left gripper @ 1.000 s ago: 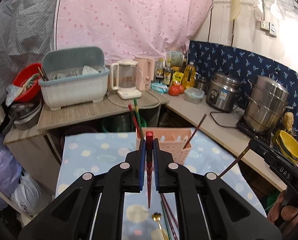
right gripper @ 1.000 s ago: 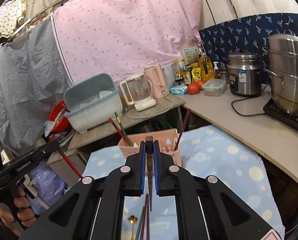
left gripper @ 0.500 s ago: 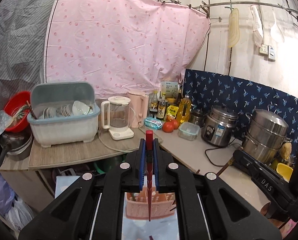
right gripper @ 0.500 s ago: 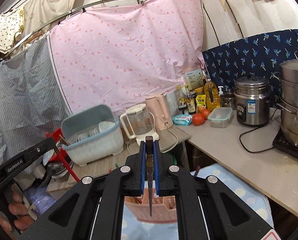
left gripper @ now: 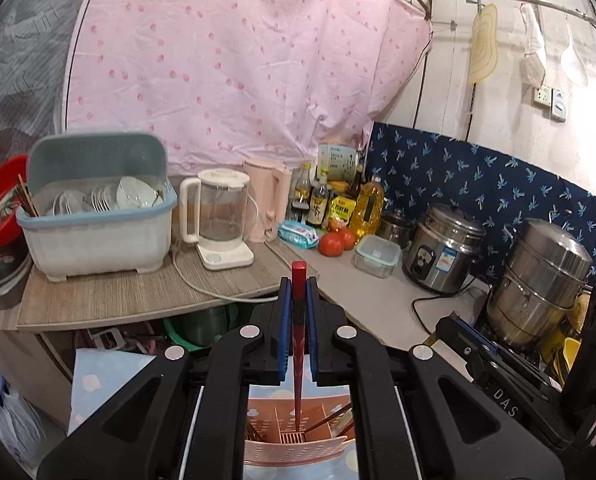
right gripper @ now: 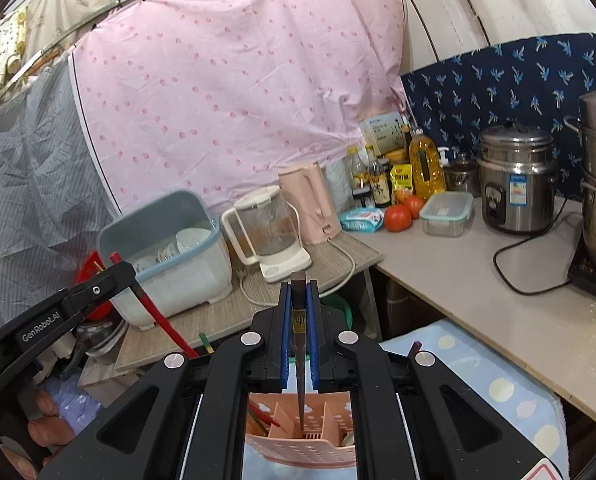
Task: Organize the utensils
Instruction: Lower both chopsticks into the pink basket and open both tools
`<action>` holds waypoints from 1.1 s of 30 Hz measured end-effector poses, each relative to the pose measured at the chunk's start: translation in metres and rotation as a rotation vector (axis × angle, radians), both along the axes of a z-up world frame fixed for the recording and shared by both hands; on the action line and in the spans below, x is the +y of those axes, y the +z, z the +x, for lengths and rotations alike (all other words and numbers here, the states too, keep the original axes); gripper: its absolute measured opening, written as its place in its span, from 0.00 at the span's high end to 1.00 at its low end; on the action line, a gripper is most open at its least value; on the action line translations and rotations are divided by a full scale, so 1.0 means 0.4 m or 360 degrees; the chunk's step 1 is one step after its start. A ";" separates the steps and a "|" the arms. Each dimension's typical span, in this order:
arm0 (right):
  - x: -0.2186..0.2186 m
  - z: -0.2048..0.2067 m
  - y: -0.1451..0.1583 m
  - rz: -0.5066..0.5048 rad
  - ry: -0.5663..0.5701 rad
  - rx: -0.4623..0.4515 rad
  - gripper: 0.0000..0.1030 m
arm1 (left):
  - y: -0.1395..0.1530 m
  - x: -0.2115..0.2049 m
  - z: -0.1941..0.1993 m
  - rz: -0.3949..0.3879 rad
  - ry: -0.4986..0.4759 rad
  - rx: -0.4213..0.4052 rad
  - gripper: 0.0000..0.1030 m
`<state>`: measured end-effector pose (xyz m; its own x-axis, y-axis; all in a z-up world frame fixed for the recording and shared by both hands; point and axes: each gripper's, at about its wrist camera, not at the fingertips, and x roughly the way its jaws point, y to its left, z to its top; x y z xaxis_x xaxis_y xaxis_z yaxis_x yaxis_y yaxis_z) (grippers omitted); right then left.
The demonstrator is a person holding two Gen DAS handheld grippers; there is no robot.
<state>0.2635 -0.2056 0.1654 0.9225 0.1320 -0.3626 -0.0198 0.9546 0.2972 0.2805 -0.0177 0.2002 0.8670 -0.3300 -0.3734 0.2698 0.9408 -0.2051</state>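
At 6 o'clock in both wrist views a pink utensil caddy stands on a blue spotted cloth, with chopsticks already in its compartments. The left gripper is clamped on a red chopstick whose tip points down into the caddy's middle compartment. The right gripper is clamped on a dark brown chopstick, its tip also over the middle. Farther off, at 10 o'clock, sits a dish rack.
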 end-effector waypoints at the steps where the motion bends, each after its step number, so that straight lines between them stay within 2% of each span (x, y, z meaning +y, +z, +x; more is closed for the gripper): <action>1: -0.001 0.007 -0.014 -0.0001 0.0001 0.0018 0.93 | -0.013 -0.002 0.007 0.0002 -0.0003 0.0017 0.93; 6: 0.004 0.024 -0.065 -0.0008 0.0005 0.0080 0.93 | -0.064 -0.008 0.031 0.0018 -0.0008 0.0084 0.93; 14: 0.005 0.034 -0.109 0.0004 0.0001 0.0139 0.92 | -0.105 -0.001 0.050 0.0020 -0.0008 0.0141 0.93; 16: 0.005 0.029 -0.113 -0.0004 -0.0012 0.0134 0.88 | -0.115 0.004 0.052 0.0016 -0.0001 0.0156 0.83; 17: 0.004 0.026 -0.115 -0.0002 -0.0014 0.0135 0.87 | -0.119 0.007 0.052 0.0015 0.0011 0.0166 0.67; 18: 0.004 0.024 -0.115 0.0001 -0.0018 0.0136 0.86 | -0.123 0.012 0.051 0.0008 0.0027 0.0169 0.58; 21: 0.001 0.013 -0.117 0.0005 -0.0033 0.0132 0.81 | -0.129 0.022 0.042 -0.0002 0.0037 0.0177 0.58; 33: 0.008 -0.068 -0.113 0.0023 -0.0022 0.0127 0.81 | -0.119 0.038 -0.041 0.0035 0.0044 0.0172 0.58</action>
